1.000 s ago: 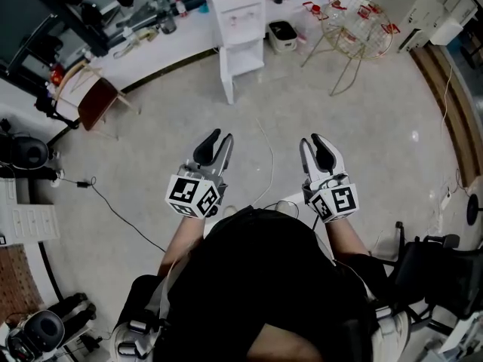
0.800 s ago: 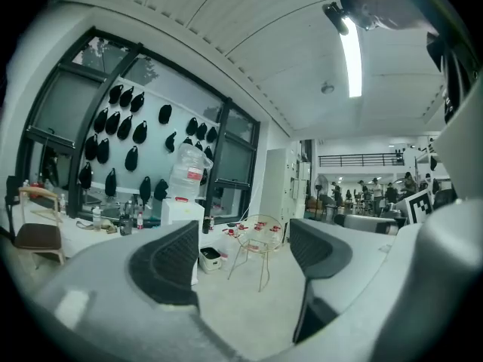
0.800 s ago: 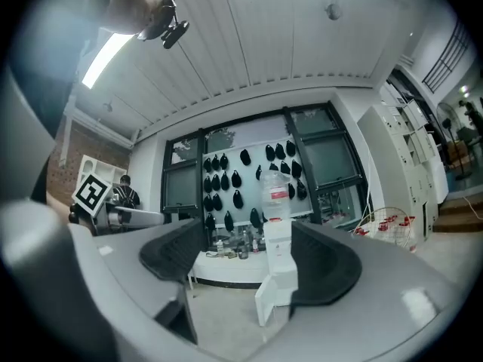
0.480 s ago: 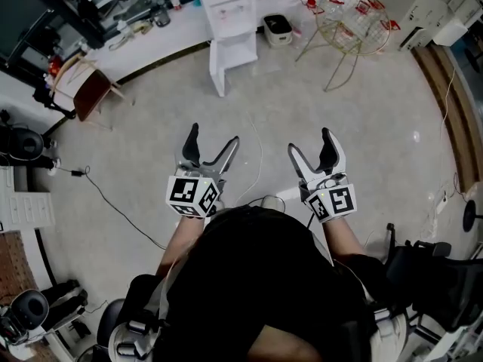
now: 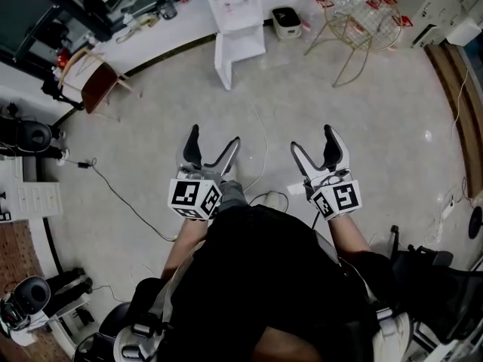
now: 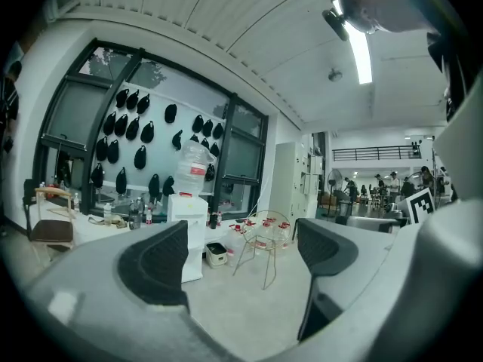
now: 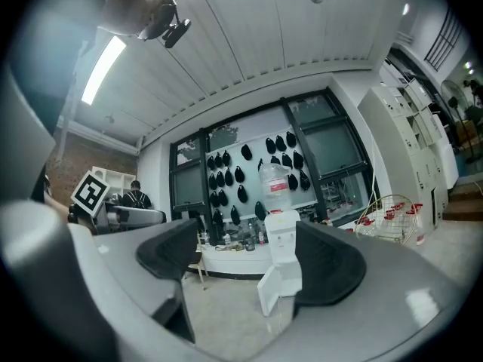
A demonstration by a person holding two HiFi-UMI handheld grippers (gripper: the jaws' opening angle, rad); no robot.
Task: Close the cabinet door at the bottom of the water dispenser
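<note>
Water dispenser (image 5: 240, 10) at top centre, well apart from both grippers. Cabinet door (image 5: 223, 60) at its base hangs ajar. Left gripper (image 5: 213, 136) and right gripper (image 5: 312, 138) have just spread wide and hold nothing, both aimed at the dispenser, probably readied for the approach and push.

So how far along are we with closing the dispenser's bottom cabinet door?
Done: nothing yet; the bottom cabinet door of the white water dispenser stands swung open. In hand: the left gripper and right gripper have just opened their jaws, nothing between them, a stretch of floor short of the dispenser. Left: approach and push the door shut.
</note>
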